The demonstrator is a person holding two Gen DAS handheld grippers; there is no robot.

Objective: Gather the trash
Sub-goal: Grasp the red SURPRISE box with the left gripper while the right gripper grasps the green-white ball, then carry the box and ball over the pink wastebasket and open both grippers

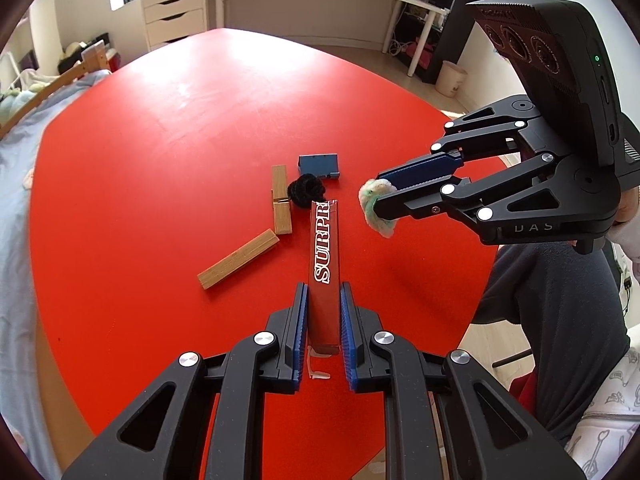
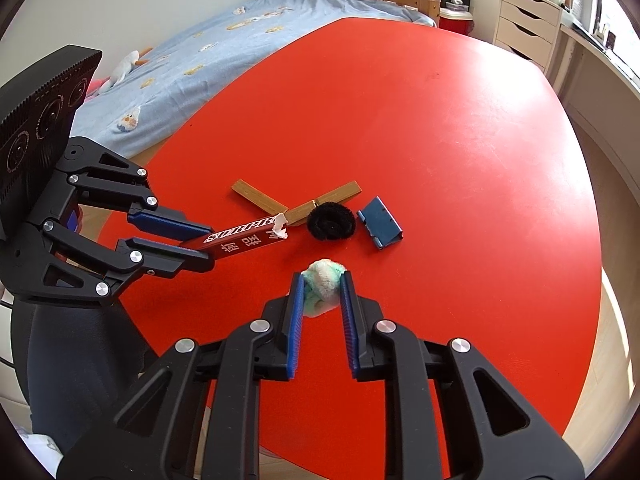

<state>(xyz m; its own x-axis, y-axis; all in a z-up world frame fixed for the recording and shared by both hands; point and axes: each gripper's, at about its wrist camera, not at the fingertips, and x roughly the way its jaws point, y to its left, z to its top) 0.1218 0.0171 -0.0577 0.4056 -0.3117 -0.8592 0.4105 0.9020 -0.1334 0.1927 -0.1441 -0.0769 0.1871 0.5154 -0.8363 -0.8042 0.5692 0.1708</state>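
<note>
The left gripper is clamped on a long, dark red cardboard wrapper box with white lettering, gripping it near its close end. The box's long axis runs straight out along the fingers, away from the person, and its torn far end points toward the small cluster of things on the round red table. The right gripper is closed on a crumpled wad of white and pale green tissue, which bulges out past the fingertips.

So both pieces of trash sit in the tongs, above the near-middle part of the table. Beyond them lie two flat wooden blocks, a black fuzzy hair tie and a small blue metal clip, close together.

A pale waste bin stands on the floor past the table's far right edge. It seems the likely target; the right hand is nearer it, and the box would probably go in end first.
</note>
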